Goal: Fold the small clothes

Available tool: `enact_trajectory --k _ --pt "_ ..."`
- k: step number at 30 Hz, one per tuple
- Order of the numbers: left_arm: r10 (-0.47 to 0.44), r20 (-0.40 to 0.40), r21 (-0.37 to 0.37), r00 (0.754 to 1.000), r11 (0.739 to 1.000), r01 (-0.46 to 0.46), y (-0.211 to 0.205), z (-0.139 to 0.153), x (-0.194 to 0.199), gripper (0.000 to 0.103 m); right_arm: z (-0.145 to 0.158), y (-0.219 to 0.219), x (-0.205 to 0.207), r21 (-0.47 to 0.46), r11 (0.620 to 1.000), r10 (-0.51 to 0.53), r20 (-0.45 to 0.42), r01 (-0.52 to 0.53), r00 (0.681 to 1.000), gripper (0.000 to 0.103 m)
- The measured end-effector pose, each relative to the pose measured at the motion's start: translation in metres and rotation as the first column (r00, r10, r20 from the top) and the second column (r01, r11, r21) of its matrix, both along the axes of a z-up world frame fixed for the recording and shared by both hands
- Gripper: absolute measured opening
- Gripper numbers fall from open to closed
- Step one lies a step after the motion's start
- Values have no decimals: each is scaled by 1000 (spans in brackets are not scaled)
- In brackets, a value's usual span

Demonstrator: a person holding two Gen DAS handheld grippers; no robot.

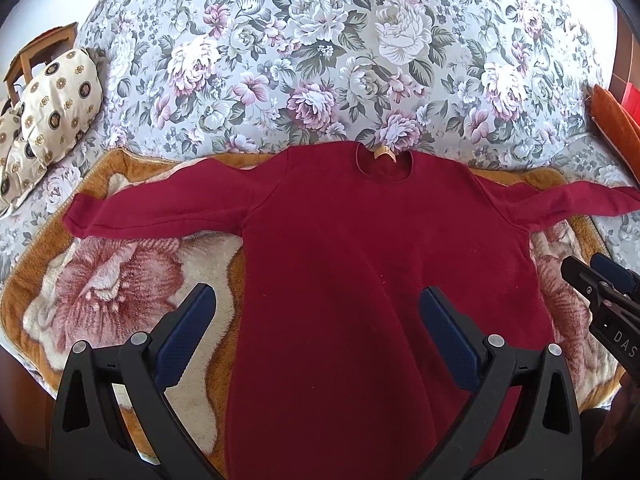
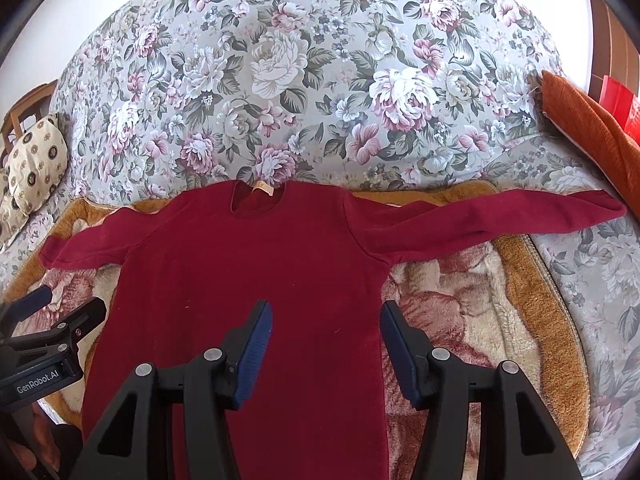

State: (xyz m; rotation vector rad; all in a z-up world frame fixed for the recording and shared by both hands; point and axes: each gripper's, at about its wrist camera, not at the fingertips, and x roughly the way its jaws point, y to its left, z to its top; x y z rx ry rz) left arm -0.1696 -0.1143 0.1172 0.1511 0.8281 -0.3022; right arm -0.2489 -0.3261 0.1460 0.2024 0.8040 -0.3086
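Observation:
A dark red long-sleeved top (image 1: 360, 248) lies flat on a plush flowered blanket, neck hole away from me, both sleeves spread out sideways. It also shows in the right wrist view (image 2: 248, 264). My left gripper (image 1: 318, 316) is open and empty, hovering over the top's lower left edge. My right gripper (image 2: 326, 332) is open and empty, hovering over the top's lower right edge. The right gripper shows at the right edge of the left wrist view (image 1: 600, 292). The left gripper shows at the left edge of the right wrist view (image 2: 44, 320).
The orange-edged plush blanket (image 1: 120, 280) lies on a floral sofa (image 1: 320, 60). A cream patterned cushion (image 1: 56, 104) sits at the left. An orange cushion (image 2: 592, 128) sits at the right. A wooden chair (image 1: 36, 56) stands beyond the left cushion.

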Motion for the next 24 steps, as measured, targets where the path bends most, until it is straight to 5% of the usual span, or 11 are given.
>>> enact_trajectory --k 24 --pt "22 -28 21 999 1000 -21 6 -17 21 102 -18 16 33 11 999 35 -37 -35 999 54"
